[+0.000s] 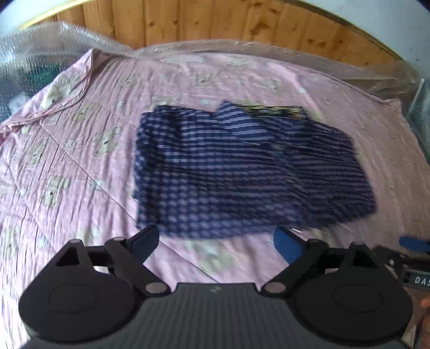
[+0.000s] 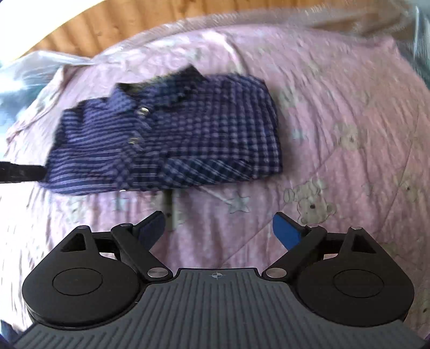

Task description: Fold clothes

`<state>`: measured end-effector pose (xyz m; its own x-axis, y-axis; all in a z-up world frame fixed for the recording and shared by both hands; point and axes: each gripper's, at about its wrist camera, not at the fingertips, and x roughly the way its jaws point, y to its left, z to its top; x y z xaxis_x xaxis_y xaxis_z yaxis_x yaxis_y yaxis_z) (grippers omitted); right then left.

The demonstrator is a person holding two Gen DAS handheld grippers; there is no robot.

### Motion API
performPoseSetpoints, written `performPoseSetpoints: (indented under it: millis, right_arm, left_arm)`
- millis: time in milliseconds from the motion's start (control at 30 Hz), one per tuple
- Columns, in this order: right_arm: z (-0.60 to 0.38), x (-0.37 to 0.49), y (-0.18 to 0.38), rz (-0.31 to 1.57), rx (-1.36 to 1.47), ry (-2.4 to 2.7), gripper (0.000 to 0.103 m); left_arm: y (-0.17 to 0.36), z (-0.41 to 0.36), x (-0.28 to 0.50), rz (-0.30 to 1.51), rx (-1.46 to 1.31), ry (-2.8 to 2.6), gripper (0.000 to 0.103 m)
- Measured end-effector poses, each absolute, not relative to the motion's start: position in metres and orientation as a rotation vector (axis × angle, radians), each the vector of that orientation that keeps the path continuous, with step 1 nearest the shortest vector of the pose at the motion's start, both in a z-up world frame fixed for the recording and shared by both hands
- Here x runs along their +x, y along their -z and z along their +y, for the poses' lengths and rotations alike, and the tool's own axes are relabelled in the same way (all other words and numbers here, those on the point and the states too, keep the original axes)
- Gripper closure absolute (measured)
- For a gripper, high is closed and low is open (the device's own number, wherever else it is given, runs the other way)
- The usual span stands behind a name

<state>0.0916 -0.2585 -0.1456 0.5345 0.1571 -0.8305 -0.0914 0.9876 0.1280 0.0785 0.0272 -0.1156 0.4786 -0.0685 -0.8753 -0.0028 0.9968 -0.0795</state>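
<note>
Both spread grippers [image 1: 216,243] [image 2: 218,230] hover short of folded shirt [image 1: 242,171].

Your bed [image 1: 80,150] wears a pink bear-print quilt [image 2: 336,112] — on it lies the folded blue checked shirt [image 1: 242,171], clear plastic sheet [image 1: 40,48] bunched along the far edge.

A home bedroom: ahead of the gripper lies a bed under a pink bear-print quilt [image 1: 80,161], backed beyond by a pine-plank headboard [image 1: 215,24].

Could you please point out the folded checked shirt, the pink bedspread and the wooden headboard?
Checked shirt [image 2: 172,139]: right wrist view, front panel.
Pink bedspread [image 1: 80,166]: left wrist view, bare bear-printed area.
Wooden headboard [image 1: 215,21]: left wrist view, middle planks.
</note>
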Motion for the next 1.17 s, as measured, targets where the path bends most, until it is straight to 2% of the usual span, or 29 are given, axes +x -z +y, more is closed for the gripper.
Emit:
performPoseSetpoints:
  millis: [100, 433, 800, 1167]
  right_arm:
    - [-0.254, 0.072, 0.121, 0.940, 0.037, -0.200, 0.008]
    - [-0.275, 0.015, 0.083, 0.842, 0.001, -0.211, 0.004]
    - [-0.279, 0.000, 0.075, 0.823, -0.027, -0.185, 0.003]
    - [-0.280, 0.007, 0.082, 0.849, -0.008, -0.134, 0.003]
  left_arm:
    - [0.097, -0.001, 0.057, 1.051, -0.056, 0.038, 0.001]
    - [0.064, -0.042, 0.005, 0.994, -0.093, 0.046, 0.000]
    - [0.057, -0.054, -0.013, 0.956, -0.131, 0.060, 0.000]
    - [0.063, -0.061, -0.016, 0.949, -0.056, 0.061, 0.000]
